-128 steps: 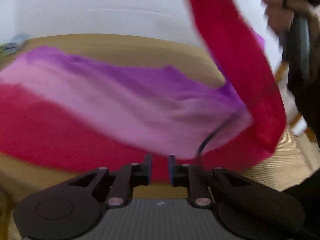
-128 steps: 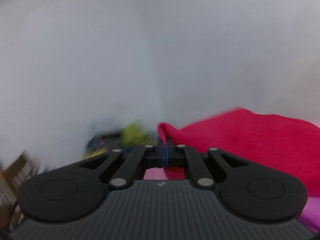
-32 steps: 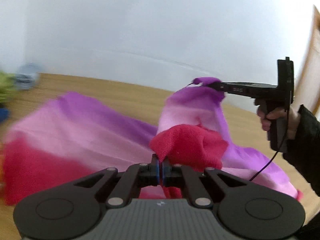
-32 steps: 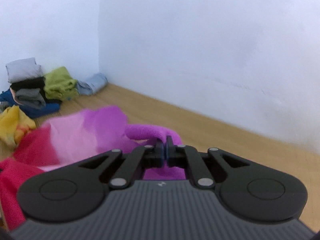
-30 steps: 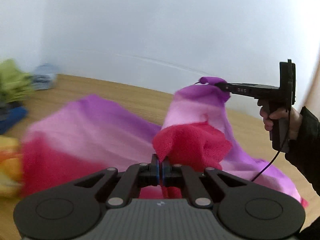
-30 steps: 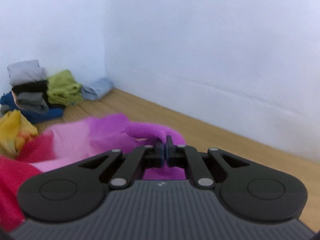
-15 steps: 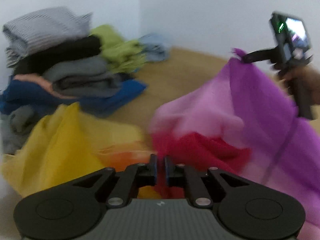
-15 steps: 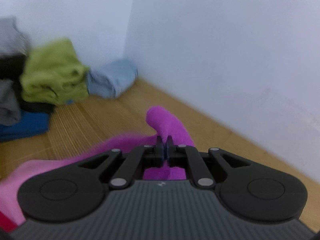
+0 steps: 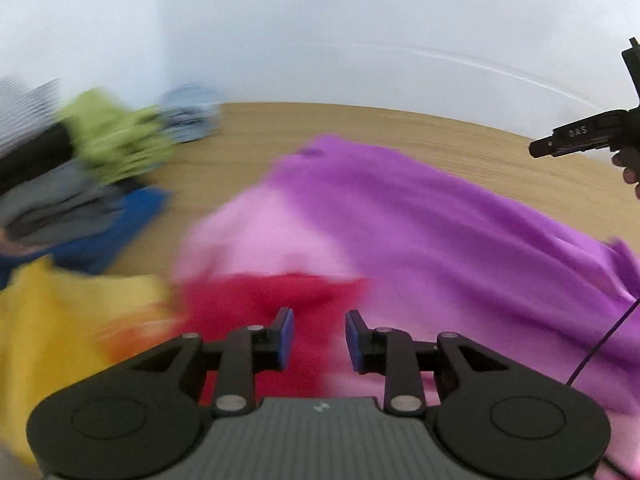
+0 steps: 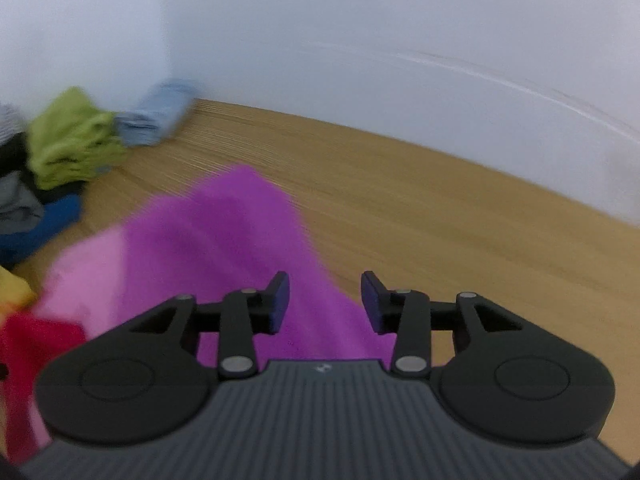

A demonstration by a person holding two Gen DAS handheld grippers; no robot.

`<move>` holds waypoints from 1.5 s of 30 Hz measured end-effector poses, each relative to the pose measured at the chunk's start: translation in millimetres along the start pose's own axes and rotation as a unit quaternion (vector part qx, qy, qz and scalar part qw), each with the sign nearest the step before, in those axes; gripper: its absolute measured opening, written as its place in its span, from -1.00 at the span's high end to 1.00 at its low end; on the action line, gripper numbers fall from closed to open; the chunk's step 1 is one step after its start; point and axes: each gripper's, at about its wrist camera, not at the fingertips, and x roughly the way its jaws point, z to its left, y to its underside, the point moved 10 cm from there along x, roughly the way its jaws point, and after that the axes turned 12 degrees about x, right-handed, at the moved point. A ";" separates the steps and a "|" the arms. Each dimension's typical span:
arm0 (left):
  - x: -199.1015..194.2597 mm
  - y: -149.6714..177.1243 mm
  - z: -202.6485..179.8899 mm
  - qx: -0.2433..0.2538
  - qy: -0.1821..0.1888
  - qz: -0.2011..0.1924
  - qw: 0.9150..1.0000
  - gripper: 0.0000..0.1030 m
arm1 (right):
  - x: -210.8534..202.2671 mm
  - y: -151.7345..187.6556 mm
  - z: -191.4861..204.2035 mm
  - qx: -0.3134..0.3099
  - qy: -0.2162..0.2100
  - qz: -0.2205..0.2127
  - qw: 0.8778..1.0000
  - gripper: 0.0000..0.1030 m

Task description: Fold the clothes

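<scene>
Left gripper (image 9: 316, 334): jaws apart, nothing between the blue pads. Directly beyond the gap, at 12 o'clock, lies the red band of the striped garment (image 9: 400, 216), spread on the wooden floor (image 9: 248, 140). The cloth's pale pink band sits just past the red, and the purple part runs off toward 2–3 o'clock, reaching the frame edge. Whether the pads touch the fabric: cannot tell, motion blur.

Right gripper (image 10: 323, 300): jaws apart, holding nothing. Purple end of the same garment (image 10: 224, 240) lies under and ahead of the left finger, extending from 12 toward 10 o'clock; the right finger stands over bare floor (image 10: 440, 208). Pink and red bands appear at 8–9 o'clock in this view.

In the left wrist view the right gripper (image 9: 576, 140) shows at 2 o'clock, raised above the purple cloth and apart from it.

Surroundings: yellow cloth (image 9: 68, 320) at 9 o'clock of the left gripper, touching the red band. Pile of folded clothes (image 9: 72, 184) at 10 o'clock against the wall (image 9: 320, 32); green, light blue, grey and dark blue items, blurred.
</scene>
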 end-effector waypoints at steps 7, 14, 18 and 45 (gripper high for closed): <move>-11.2 -31.1 -130.3 0.102 0.109 -0.037 0.988 0.26 | -150.0 74.9 -164.1 0.040 0.133 0.017 0.990 0.19; -53.0 -37.6 -275.3 0.180 0.176 -0.069 0.965 0.16 | -249.2 174.0 -255.5 0.096 0.136 0.032 0.986 0.17; -79.8 -20.7 -356.5 0.190 0.190 -0.061 0.961 0.10 | -268.5 235.7 -280.4 0.086 0.074 0.065 0.991 0.17; -143.8 39.5 -508.1 0.300 0.246 -0.111 0.915 0.11 | -308.1 249.9 -194.7 0.081 -0.295 0.086 0.948 0.80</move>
